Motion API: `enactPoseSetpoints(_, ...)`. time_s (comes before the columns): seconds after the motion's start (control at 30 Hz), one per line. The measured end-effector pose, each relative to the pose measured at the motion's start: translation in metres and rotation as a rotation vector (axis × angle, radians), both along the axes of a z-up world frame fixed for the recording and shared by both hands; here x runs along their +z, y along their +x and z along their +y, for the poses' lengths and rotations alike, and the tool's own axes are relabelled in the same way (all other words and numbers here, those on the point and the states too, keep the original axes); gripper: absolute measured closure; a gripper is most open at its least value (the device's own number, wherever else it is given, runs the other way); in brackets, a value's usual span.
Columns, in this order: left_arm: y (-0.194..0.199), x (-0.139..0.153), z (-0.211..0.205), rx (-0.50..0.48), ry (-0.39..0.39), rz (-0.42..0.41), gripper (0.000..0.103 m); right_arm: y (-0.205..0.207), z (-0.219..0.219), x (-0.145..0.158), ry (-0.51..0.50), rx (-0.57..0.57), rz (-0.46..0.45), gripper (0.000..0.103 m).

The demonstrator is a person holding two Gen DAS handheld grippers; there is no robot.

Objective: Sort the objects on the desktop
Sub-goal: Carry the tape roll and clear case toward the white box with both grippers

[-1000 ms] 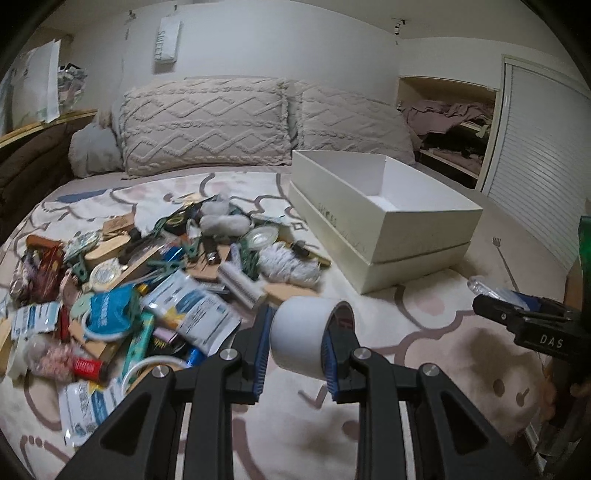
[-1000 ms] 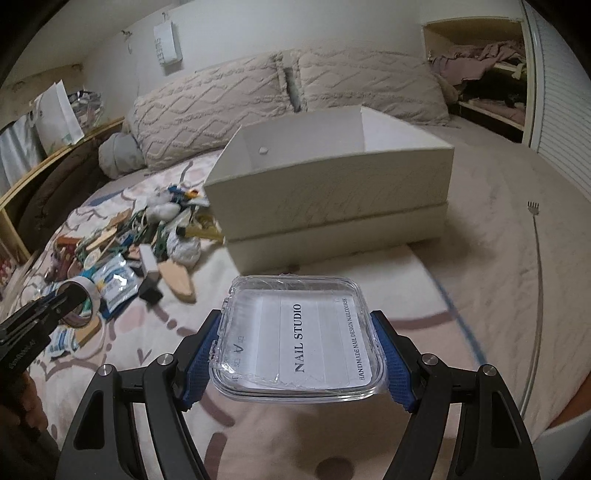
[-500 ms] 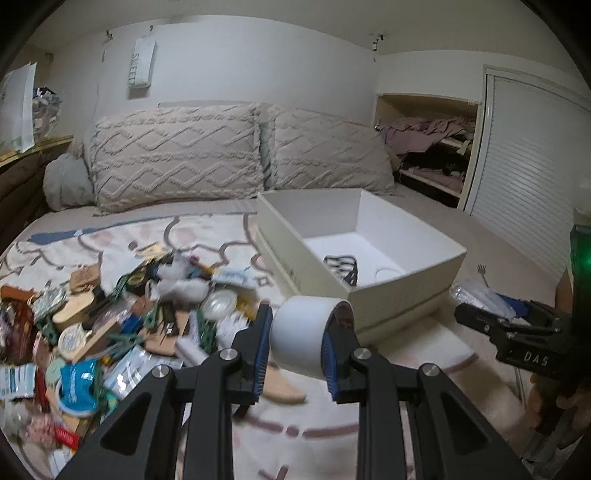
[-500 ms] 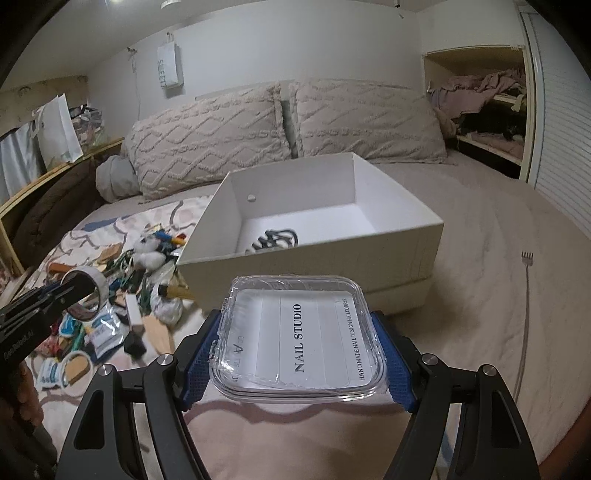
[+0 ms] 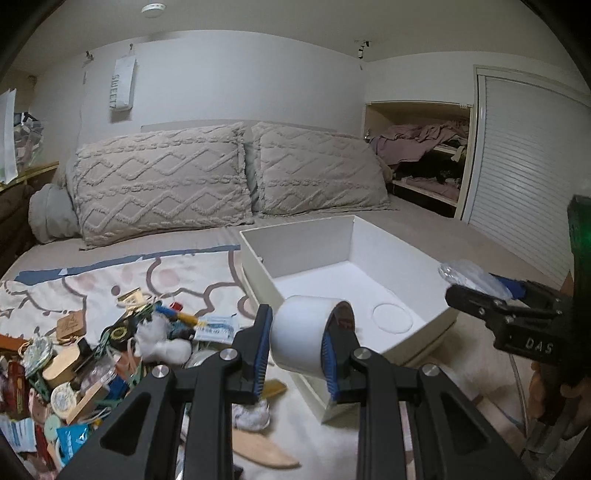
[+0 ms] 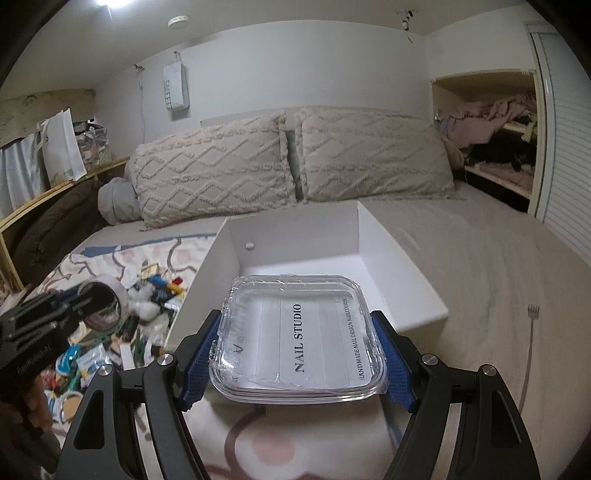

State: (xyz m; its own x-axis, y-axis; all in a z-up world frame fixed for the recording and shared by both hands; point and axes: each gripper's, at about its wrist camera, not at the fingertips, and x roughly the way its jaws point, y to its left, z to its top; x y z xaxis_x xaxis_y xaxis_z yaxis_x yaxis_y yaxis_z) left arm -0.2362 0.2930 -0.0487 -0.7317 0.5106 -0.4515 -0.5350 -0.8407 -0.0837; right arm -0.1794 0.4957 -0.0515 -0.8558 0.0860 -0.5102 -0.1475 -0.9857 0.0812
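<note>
Left gripper [image 5: 297, 341] clamped white tape roll [image 5: 306, 341] across its flat faces, frame centre: judged light, stiff. Right gripper [image 6: 295, 345] squeezed clear plastic case [image 6: 295, 332] by its side edges: likely slippery, brittle. White box [image 5: 258, 273] sat behind.

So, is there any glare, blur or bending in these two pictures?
Left wrist view: strong fisheye bend, dark corners, the pile slightly blurred at the edge. Right wrist view: a ceiling light flares at top left, and the clear case shows soft reflections.
</note>
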Motion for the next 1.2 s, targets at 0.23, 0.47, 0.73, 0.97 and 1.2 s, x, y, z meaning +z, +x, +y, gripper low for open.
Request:
enactPoseSetpoints(0.23,-0.020,0.015,0.014,-0.019,0.012,0.031,0.078,-0.033,0.012,0.023,-0.024,0.025,0.008,0.025)
enactPoseSetpoints(0.47,-0.036,0.035,0.027,-0.042,0.039,0.059,0.078,-0.067,0.031,0.031,-0.029,0.012,-0.004,0.025)
enactPoseSetpoints(0.73,-0.056,0.043,0.059,-0.069,0.039,0.074,0.078,-0.111,0.053,0.012,-0.067,-0.030,-0.075,0.025)
enactPoseSetpoints(0.97,-0.074,0.043,0.084,-0.071,-0.004,0.085,0.078,-0.133,0.069,-0.006,-0.126,-0.074,-0.101,0.025)
enactPoseSetpoints(1.2,-0.097,0.031,0.098,-0.071,-0.031,0.074,0.078,-0.142,0.070,-0.024,-0.145,-0.099,-0.130,0.025)
